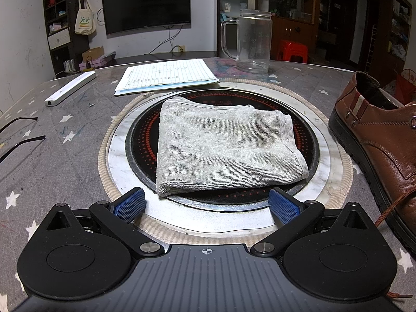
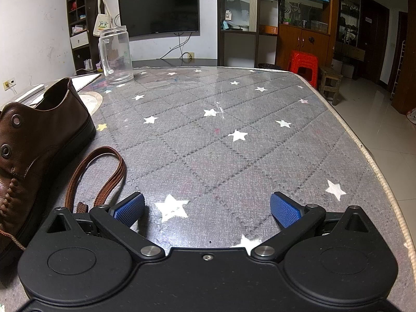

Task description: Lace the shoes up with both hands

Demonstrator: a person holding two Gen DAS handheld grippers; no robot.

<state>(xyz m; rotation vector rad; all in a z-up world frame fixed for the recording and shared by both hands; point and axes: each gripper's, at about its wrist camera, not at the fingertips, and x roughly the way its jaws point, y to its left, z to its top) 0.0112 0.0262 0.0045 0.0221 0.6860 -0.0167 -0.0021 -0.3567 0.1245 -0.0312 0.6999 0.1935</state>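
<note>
A brown leather shoe (image 1: 377, 140) with a black sole stands on the table at the right edge of the left wrist view, its heel pointing away. The same shoe (image 2: 33, 140) fills the left side of the right wrist view, with metal eyelets showing. A brown lace (image 2: 101, 174) loops out from it over the table beside my right gripper's left finger. Another lace end (image 1: 390, 210) trails by the sole in the left wrist view. My left gripper (image 1: 206, 205) is open over the round cooktop, holding nothing. My right gripper (image 2: 208, 208) is open over bare tablecloth, holding nothing.
A folded grey towel (image 1: 226, 148) lies on the round black cooktop (image 1: 140, 140) set into the table. A lined notebook (image 1: 166, 76), a white bar (image 1: 70, 91) and a clear glass mug (image 1: 253, 41) sit behind. The table's right edge (image 2: 374, 156) drops to a tiled floor.
</note>
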